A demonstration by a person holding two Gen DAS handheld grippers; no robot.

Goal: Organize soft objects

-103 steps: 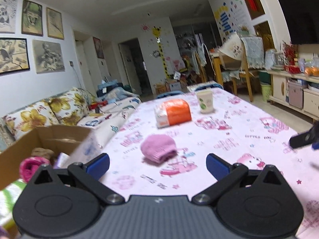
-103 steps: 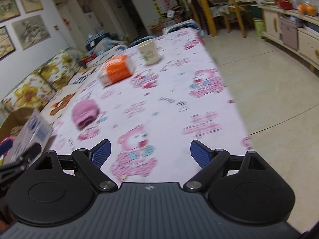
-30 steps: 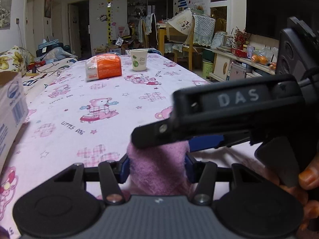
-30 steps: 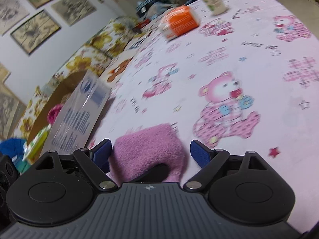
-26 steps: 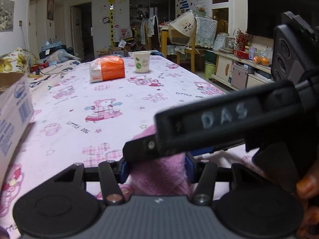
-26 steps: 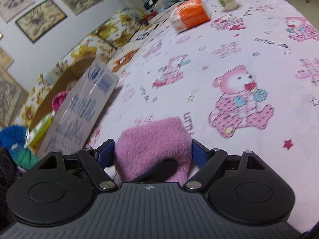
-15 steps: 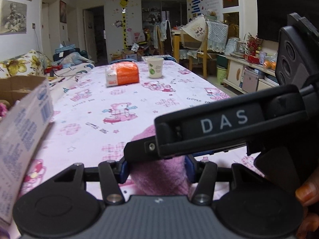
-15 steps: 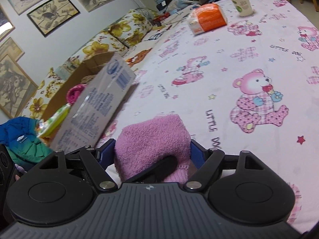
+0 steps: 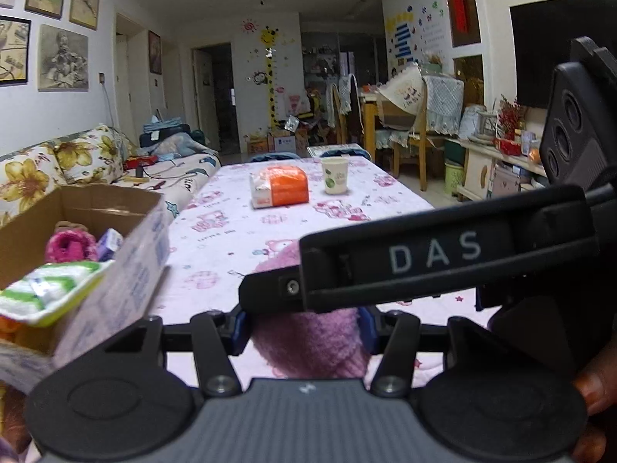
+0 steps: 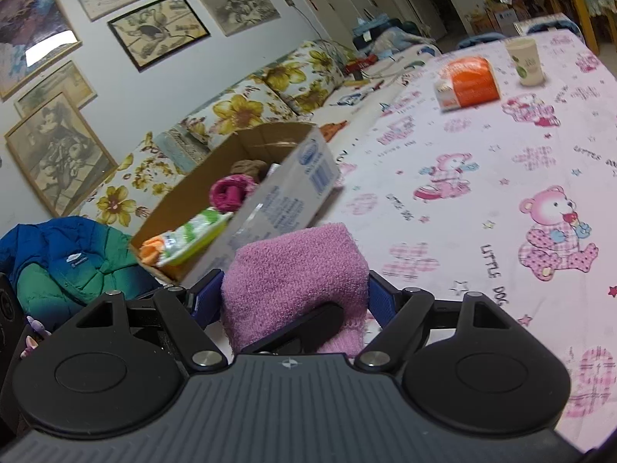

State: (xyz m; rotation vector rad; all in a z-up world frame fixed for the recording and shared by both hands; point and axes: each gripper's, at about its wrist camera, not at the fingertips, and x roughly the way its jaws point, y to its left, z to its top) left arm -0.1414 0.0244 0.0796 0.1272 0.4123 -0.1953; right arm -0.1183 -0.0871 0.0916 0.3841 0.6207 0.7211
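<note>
Both my left tongs (image 9: 302, 330) and right tongs (image 10: 295, 295) clench the pink knitted hat (image 10: 297, 270), low centre in both views, above the bench (image 10: 482, 162) beside the cardboard box (image 10: 270, 196).

Both the left gripper (image 9: 300, 330) and the right gripper (image 10: 295, 295) apparently pinch the same pink knit piece (image 10: 295, 274), jaws narrowed, crossing each other.

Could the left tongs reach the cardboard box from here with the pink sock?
Probably yes. The left tongs grip the pink sock, the box sits open-topped just to their left, and nothing stands between.
</note>
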